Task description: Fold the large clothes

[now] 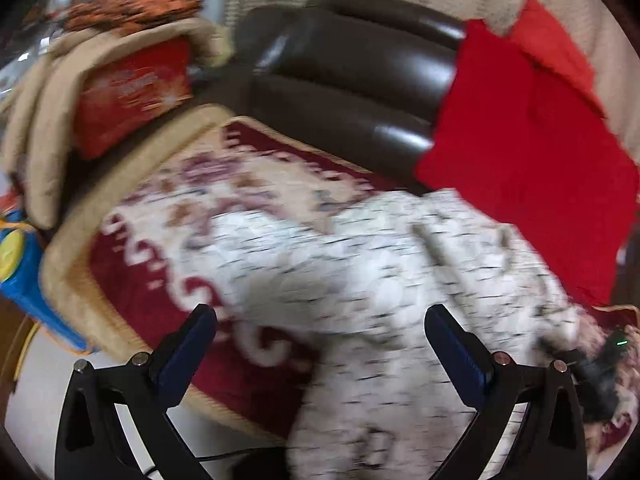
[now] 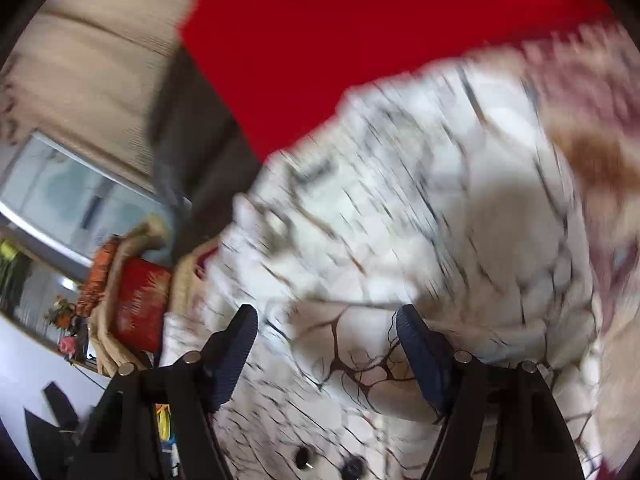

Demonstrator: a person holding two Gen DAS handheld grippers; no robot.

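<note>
A: Quick, biggest thing first. What's under you?

B: Sofa (image 1: 352,80), dark brown leather, backrest across the top of my left view. Its seat is covered by a red and cream patterned rug (image 1: 224,208) with a tan border.

A: And the garment?

B: White shirt (image 1: 360,280) with thin dark branch-like lines, lying crumpled on the rug, spread from the middle of the seat toward my right side. In the right view the shirt (image 2: 420,200) fills most of the frame, with two dark buttons near the bottom edge. Blurred in both views.

A: What's beside it?

B: Red cloth (image 1: 528,152) draped over the sofa back on the right, its lower edge just beside the shirt. Also the red cloth (image 2: 340,40) tops the right view.

A: Left end?

B: Red cushion (image 1: 132,96) under a beige blanket (image 1: 60,128), with an orange patterned thing on top. Blue and yellow object (image 1: 16,264) at the far left edge, can't tell what it is.

A: Tongs?

B: My left gripper (image 1: 320,320) is spread wide, nothing pinched, over the shirt's near edge. My right gripper (image 2: 324,320) is spread too, shirt fabric showing between the fingers, pads not pressing it. Whether the tips touch cloth, I can't tell.
</note>
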